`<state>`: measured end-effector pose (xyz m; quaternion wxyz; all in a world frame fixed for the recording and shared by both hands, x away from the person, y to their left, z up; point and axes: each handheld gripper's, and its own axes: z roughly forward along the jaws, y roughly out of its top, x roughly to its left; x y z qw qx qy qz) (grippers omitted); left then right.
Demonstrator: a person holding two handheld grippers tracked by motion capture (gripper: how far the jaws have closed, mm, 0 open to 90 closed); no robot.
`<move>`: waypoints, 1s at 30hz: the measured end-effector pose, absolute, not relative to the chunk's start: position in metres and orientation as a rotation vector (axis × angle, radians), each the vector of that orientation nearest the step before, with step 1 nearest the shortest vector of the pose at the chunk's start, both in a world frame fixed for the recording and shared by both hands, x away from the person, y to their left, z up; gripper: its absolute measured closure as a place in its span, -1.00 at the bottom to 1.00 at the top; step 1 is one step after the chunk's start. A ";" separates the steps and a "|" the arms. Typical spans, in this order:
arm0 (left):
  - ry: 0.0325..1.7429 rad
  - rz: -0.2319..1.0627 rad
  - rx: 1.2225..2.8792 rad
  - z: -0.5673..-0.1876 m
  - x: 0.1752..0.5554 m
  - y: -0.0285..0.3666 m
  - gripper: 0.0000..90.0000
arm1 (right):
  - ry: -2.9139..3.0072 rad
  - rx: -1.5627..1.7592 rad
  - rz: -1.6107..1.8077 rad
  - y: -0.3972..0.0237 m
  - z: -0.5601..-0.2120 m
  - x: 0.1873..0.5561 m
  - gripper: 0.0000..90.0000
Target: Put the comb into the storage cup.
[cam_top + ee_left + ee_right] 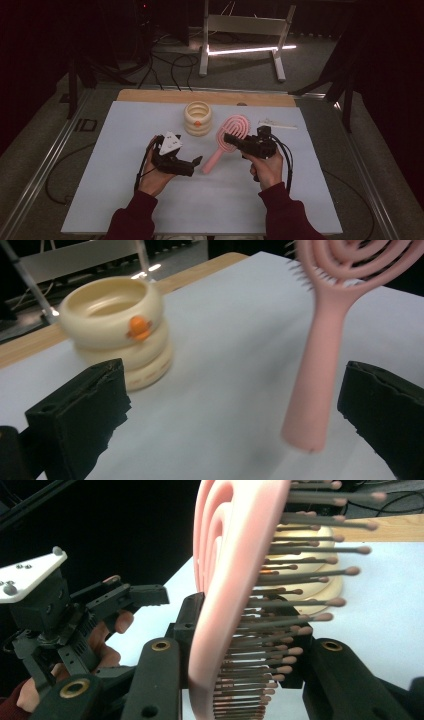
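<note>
A pink hairbrush (216,152) is held by its round bristled head in my right gripper (231,138), which is shut on it; up close the jaws clamp the head (225,605) from both sides. Its handle (315,375) slants down toward the left gripper (235,390), whose jaws stand wide open around the handle's end without touching it. From above, the left gripper (196,161) sits just left of the handle tip. A cream stacked-ring container (197,119) with an orange dot stands behind the brush.
A white sheet (150,200) covers the table, with a wooden strip (150,95) along its far edge. A small white object (277,124) lies at the back right. A metal stand (240,30) and cables are on the floor beyond.
</note>
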<state>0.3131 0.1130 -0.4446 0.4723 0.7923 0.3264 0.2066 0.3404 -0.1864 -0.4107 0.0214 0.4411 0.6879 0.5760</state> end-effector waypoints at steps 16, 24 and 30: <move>0.954 0.589 1.771 -0.468 0.274 0.193 -0.99 | 2.113 1.383 1.789 -0.190 -0.410 0.342 0.42; 1.001 0.598 1.728 -0.480 0.255 0.219 -0.99 | 2.106 1.385 1.795 -0.190 -0.411 0.343 0.42; 1.005 0.640 1.716 -0.483 0.243 0.227 -0.99 | 2.100 1.388 1.802 -0.190 -0.411 0.344 0.41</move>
